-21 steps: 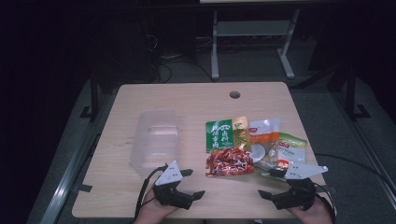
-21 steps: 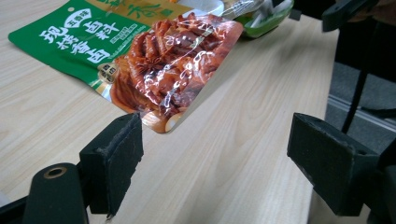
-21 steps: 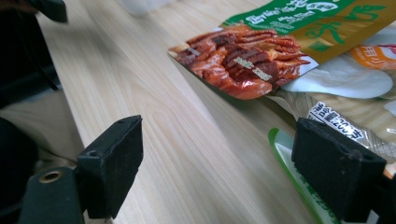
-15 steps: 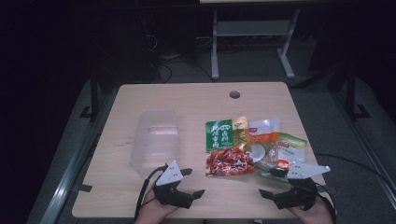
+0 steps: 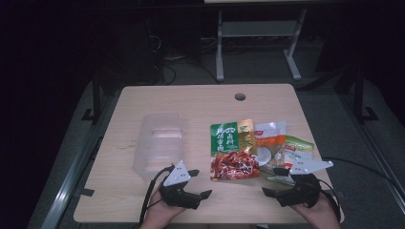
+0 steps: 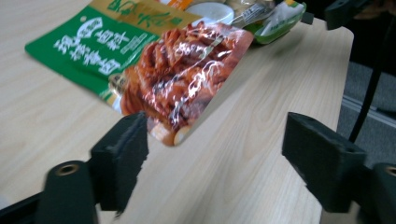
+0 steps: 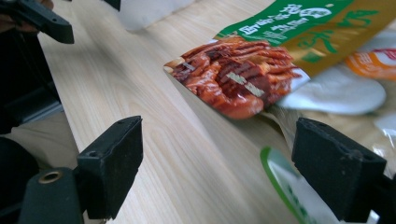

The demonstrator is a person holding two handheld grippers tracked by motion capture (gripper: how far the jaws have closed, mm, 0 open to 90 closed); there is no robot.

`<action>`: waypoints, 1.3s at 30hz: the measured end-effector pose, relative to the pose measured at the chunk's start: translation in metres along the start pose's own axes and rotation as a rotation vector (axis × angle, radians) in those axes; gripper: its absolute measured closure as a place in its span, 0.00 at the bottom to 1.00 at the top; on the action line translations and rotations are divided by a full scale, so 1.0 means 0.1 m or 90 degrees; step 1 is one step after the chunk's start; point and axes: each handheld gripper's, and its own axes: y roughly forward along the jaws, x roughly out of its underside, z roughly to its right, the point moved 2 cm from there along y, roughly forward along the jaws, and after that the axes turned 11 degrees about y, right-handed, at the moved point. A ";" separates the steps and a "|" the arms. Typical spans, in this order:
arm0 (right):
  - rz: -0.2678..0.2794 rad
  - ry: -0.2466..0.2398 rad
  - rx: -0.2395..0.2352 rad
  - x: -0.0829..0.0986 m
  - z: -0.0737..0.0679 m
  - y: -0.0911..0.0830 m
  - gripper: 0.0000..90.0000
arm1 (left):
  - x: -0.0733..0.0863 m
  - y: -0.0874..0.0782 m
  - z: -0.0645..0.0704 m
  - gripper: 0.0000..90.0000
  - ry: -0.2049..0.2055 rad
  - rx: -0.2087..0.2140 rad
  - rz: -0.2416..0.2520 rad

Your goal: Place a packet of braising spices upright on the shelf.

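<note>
At the left of the table (image 5: pixel 119 191) stands a clear plastic box (image 5: pixel 160 143), open at the top and, as far as the high view shows, with nothing in it. Just in front of its near corner sits the left gripper (image 5: pixel 199 183), held low over the wood near the table's front edge. Its jaws stand wide apart and grip nothing; in the left gripper view the bare wood lies between them, and the near corner of the green snack packet (image 6: pixel 154 70) shows just past the left jaw.

That green snack packet (image 5: pixel 232 151), with its red picture of food at the near end, lies flat in the middle of the table, to the right of the box and apart from it. Touching its right edge and partly under it is a white and orange packet (image 5: pixel 270 143), and further right a light green packet (image 5: pixel 298 150) lies against that one. The three overlap in a loose row.

The right gripper (image 5: pixel 273 182) hovers at the table's front edge just before the light green packet. It too is spread wide and empty; in the right gripper view the light green packet's edge (image 7: pixel 289 196) lies between the jaws.

Judging from this, the work has hardly begun: all three packets lie on the table, none is held, and the box looks empty. If the packets are meant for the box, every one remains to be picked up and placed.
</note>
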 end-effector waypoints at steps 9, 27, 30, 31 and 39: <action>-0.017 -0.022 0.005 -0.66 0.00 0.07 0.16 | -0.22 0.19 -0.11 0.40 0.018 0.010 0.001; -0.132 -0.004 0.032 -1.41 0.38 0.63 0.21 | -0.10 0.74 -0.27 0.57 0.029 -0.008 -0.091; -0.147 0.021 0.053 -1.48 0.56 0.74 0.21 | -0.07 0.80 -0.26 0.66 0.046 -0.020 -0.119; -0.151 0.024 0.059 -1.50 0.60 0.77 0.21 | -0.05 0.83 -0.27 0.69 0.037 -0.020 -0.126; -0.204 0.088 0.082 -1.44 0.93 1.06 0.23 | 0.02 0.90 -0.27 0.81 0.009 -0.013 -0.139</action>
